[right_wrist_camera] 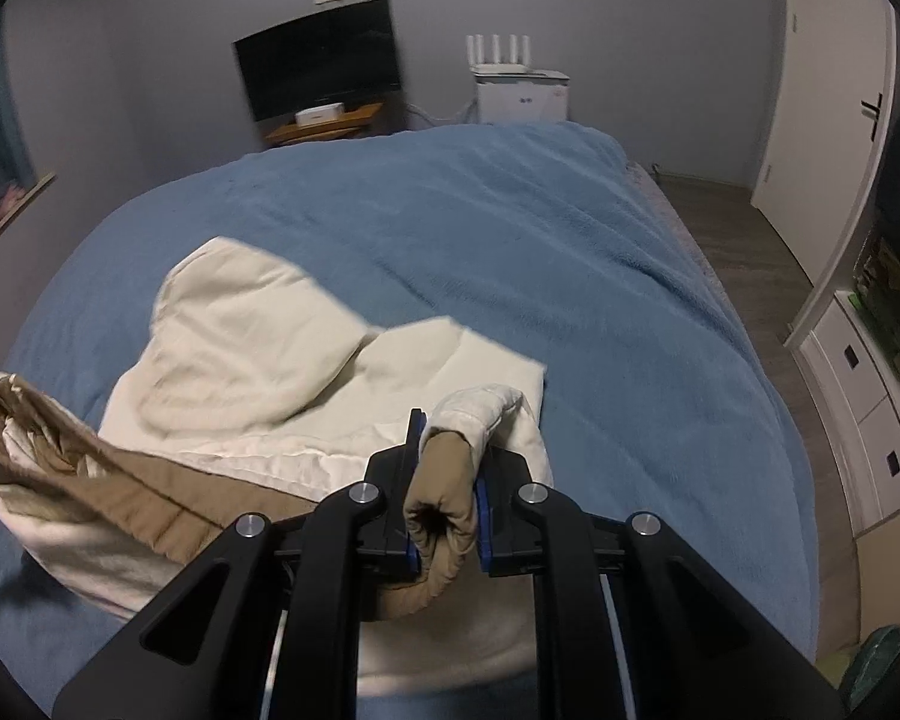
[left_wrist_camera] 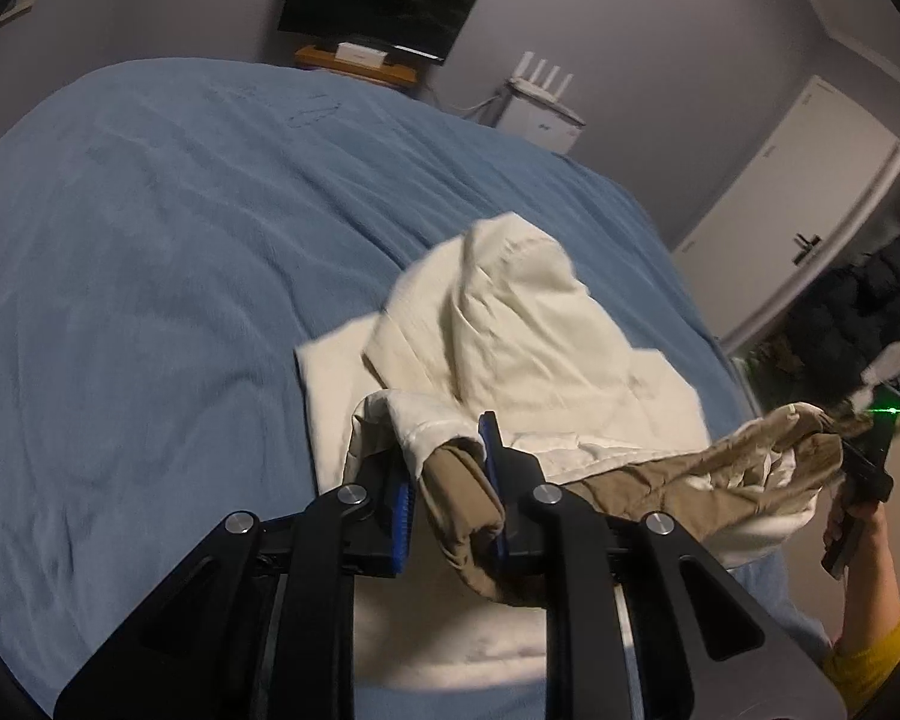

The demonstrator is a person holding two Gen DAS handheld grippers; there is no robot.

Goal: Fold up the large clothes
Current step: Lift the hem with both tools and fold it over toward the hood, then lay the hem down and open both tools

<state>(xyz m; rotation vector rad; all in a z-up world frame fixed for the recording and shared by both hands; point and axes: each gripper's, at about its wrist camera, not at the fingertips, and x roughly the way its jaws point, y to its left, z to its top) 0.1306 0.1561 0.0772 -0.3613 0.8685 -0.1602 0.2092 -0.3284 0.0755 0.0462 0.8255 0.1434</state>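
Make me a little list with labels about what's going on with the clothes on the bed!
place: blue blanket on a bed
garment: cream and tan jacket, partly lifted
left hand-held gripper: shut on the garment's tan edge
right hand-held gripper: shut on the garment's tan edge
behind the bed: dark screen, white box

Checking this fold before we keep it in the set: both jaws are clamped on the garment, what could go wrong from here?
1. The left gripper and right gripper each pinch a thick bunched roll of the cream-and-tan padded garment; a layer could slip free.
2. The tan edge between them sags, so the fold may land crooked.
3. The cream hood lies humped on the blue fleece blanket and may get trapped as a lump.
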